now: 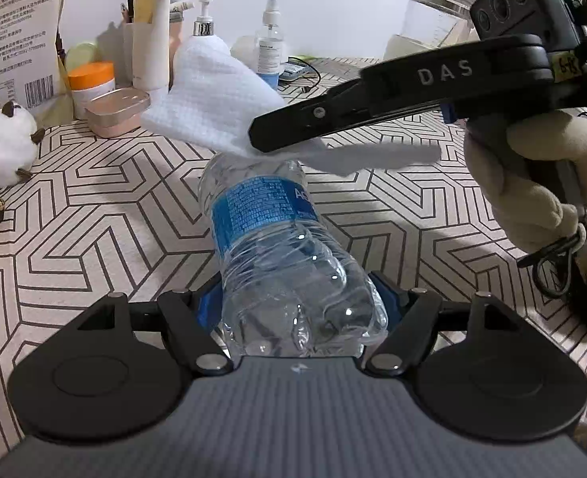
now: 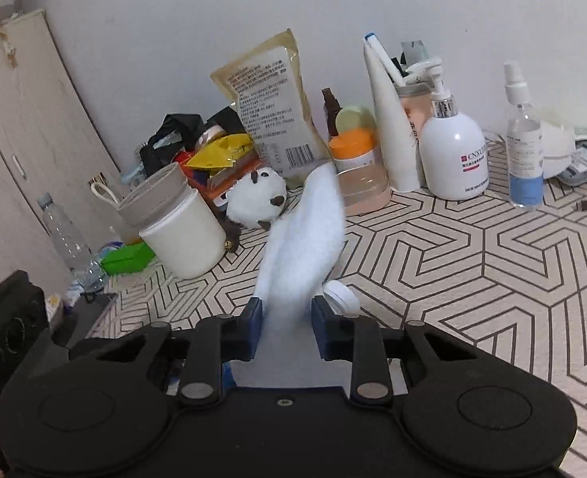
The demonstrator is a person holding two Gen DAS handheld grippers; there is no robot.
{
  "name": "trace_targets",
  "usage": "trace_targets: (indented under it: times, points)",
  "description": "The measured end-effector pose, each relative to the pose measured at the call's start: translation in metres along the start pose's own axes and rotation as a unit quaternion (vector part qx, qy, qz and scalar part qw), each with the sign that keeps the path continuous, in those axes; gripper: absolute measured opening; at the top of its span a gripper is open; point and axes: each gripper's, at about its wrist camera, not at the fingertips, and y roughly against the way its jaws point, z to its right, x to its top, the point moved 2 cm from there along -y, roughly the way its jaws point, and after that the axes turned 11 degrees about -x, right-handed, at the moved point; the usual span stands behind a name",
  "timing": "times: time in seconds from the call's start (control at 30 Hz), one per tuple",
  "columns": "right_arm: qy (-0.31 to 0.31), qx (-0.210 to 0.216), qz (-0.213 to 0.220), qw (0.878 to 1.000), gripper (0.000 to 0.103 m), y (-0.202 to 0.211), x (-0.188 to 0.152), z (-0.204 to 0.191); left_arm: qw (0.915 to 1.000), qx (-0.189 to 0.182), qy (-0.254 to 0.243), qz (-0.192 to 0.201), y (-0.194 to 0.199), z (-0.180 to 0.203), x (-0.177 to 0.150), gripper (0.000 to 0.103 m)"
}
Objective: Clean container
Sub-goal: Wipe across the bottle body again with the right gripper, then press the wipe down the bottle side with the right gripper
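Note:
My left gripper (image 1: 301,302) is shut on the base end of a clear plastic water bottle (image 1: 265,231) with a blue label. The bottle points away from me, tilted over the patterned table. From the upper right, my right gripper (image 1: 261,139) is shut on a white cloth (image 1: 213,95) that drapes over the bottle's far end and hides its neck. In the right wrist view the cloth (image 2: 305,231) stands up between the blue pads (image 2: 253,318) of the right gripper (image 2: 285,318). A white round cap (image 2: 341,296) peeks out beside it.
Along the wall stand a pump bottle (image 2: 452,151), a spray bottle (image 2: 524,139), an orange-lidded jar (image 2: 357,167), a printed bag (image 2: 273,111), a white cup (image 2: 185,235) and a plush toy (image 2: 257,195). A glass kettle (image 1: 432,12) stands at the back right. A gloved hand (image 1: 532,179) holds the right gripper.

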Motion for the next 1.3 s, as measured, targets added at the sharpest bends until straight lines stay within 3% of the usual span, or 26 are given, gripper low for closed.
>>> trace_targets:
  times: [0.1,0.37,0.67,1.0,1.23,1.3]
  points:
    - [-0.006,0.004,-0.002,1.000,0.037,0.001,-0.002,0.004,0.9999,0.013,-0.006,-0.001,0.002,0.000,0.001,0.077]
    - [-0.036,0.028,-0.040,0.998,0.058,-0.009,-0.011,0.009,0.9986,0.051,0.009,0.005,0.006,-0.012,0.003,0.081]
    - [-0.096,0.088,-0.083,0.988,0.060,-0.027,-0.021,0.016,0.9978,0.055,0.031,0.018,0.004,-0.015,0.003,0.080]
    - [-0.019,0.138,-0.101,0.985,0.057,-0.013,-0.031,-0.016,0.9975,0.066,0.016,0.016,0.002,-0.012,0.000,0.080]
    - [-0.029,0.136,-0.105,0.985,0.056,-0.014,-0.030,-0.011,0.9972,0.073,0.007,0.015,0.000,-0.010,-0.001,0.079]
    - [-0.035,0.129,-0.103,0.986,0.057,-0.015,-0.028,-0.008,0.9969,0.078,0.002,0.016,0.000,-0.009,-0.001,0.074]
